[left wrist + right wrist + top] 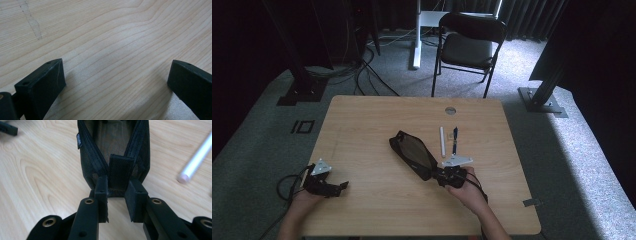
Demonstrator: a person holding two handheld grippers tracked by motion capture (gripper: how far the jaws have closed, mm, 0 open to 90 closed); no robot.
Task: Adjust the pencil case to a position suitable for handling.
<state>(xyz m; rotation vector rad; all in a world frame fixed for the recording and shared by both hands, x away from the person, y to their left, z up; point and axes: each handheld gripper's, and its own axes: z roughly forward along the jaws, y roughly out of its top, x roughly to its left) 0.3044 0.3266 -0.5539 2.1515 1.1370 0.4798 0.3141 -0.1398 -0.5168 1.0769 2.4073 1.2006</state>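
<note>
A black mesh pencil pouch [412, 152] lies slantwise in the middle of the wooden table [377, 115], its zipper open. My right gripper [443, 176] holds the pouch's near end. In the right gripper view the jaws [117, 187] are closed on the end tab of the pouch [90, 157]. A white pen [442, 141] and a blue pen [455, 140] lie side by side just right of the pouch; the white pen [196, 158] lies right of the jaws. My left gripper [343, 185] rests near the front left edge, open over bare wood [116, 72].
A round cable hole [450, 110] sits near the table's far edge. A black folding chair [469, 45] stands on the carpet beyond the table. Cables and stand bases lie on the floor at the far left and right.
</note>
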